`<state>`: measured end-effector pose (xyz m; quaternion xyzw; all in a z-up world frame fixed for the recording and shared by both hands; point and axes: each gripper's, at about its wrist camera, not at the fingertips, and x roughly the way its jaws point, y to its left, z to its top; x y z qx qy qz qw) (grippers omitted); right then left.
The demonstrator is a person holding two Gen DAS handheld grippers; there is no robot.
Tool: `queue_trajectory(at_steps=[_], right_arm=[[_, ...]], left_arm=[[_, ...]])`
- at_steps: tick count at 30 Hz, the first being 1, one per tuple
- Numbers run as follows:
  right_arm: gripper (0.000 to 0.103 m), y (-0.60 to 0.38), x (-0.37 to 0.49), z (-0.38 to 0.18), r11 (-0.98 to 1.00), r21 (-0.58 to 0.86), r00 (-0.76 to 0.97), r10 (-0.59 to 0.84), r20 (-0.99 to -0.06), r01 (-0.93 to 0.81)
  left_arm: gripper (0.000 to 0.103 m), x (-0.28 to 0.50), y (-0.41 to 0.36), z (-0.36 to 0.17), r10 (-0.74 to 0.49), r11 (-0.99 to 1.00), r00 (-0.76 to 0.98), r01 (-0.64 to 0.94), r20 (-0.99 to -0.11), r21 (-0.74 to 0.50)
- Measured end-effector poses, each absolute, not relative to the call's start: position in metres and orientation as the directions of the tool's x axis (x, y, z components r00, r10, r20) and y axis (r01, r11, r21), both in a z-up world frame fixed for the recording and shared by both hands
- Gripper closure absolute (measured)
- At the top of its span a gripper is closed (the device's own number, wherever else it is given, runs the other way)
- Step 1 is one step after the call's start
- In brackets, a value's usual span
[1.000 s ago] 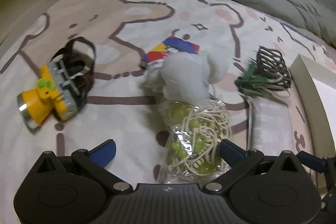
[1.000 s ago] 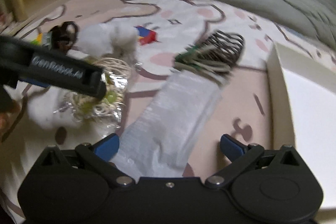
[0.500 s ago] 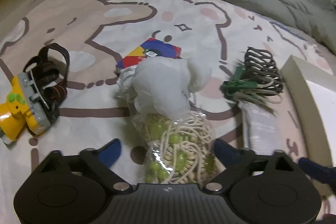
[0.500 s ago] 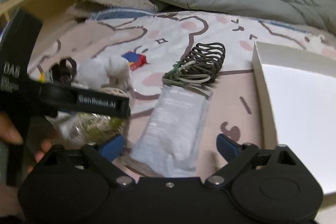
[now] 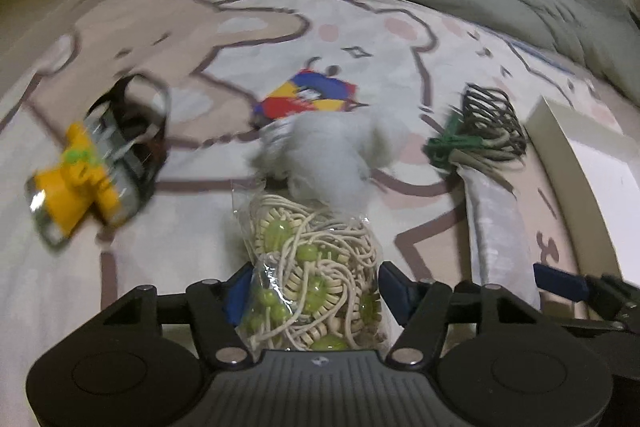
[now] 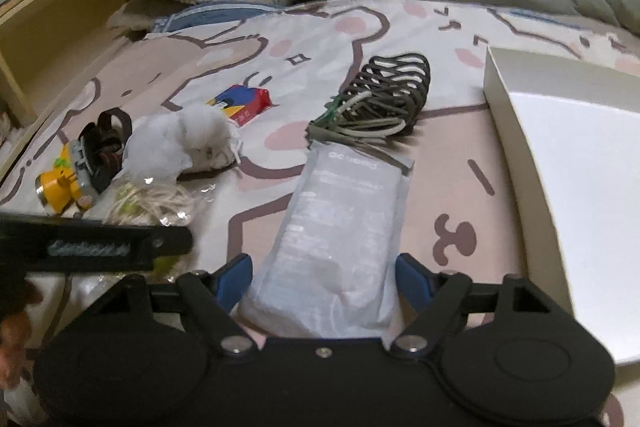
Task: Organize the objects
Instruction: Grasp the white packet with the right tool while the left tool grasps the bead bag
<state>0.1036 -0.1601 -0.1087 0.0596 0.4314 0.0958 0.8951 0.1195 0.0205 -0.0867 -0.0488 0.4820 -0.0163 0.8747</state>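
L gripper (image 5: 312, 293): jaws spread either side of the clear bag of cord and green beads (image 5: 310, 267), blue pads flanking it, not clamped yet as far as can be judged. R gripper (image 6: 324, 279): jaws likewise parted around the near end of the grey foil pouch (image 6: 340, 239), nothing gripped. Both items lie flat on the bed sheet (image 6: 460, 155); white box (image 6: 568, 167) sits just right of the pouch, presumably the drop target.

To do the step well: bag to be pinched across the bulk of the beads, not the loose film, else slip is likely. Pouch to be closed on squarely near its end, since it's soft and will sag when lifted. Arms are close, so lifts are best staggered.

Hard to read: L view motion-blurred, yellow headlamp (image 5: 76, 183) smeared. Pad contact with bag/pouch not resolvable. White fluffy item (image 5: 332, 151) unidentifiable; it overlaps the bag's far end. Box interior washed out, far side cut off. Pouch print illegible.
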Motion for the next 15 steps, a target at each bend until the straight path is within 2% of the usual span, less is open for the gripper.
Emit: queue_trajectory(at_steps=[5,6,8,11,15], right_arm=[[0.02,-0.159,0.112,-0.115,0.977,0.183,0.609,0.212,-0.765,-0.111],[0.022,-0.16,0.113,-0.115,0.977,0.183,0.607,0.213,-0.766,-0.112],[0.034,-0.158,0.113,-0.115,0.983,0.145,0.603,0.184,-0.776,-0.113],[0.04,-0.156,0.108,-0.112,0.986,0.111,0.595,0.162,-0.788,-0.123],[0.042,-0.159,0.094,-0.108,0.982,0.117,0.564,0.182,-0.805,-0.151]], left_arm=[[0.036,0.11,0.03,-0.087,-0.077,0.992,0.536,-0.039,-0.841,-0.116],[0.036,0.109,0.03,-0.087,-0.077,0.992,0.537,-0.04,-0.84,-0.116],[0.036,0.11,0.032,-0.088,-0.081,0.991,0.534,-0.043,-0.841,-0.123],[0.036,0.111,0.032,-0.09,-0.09,0.99,0.53,-0.041,-0.843,-0.132],[0.035,0.111,0.034,-0.091,-0.1,0.989,0.533,-0.04,-0.84,-0.143]])
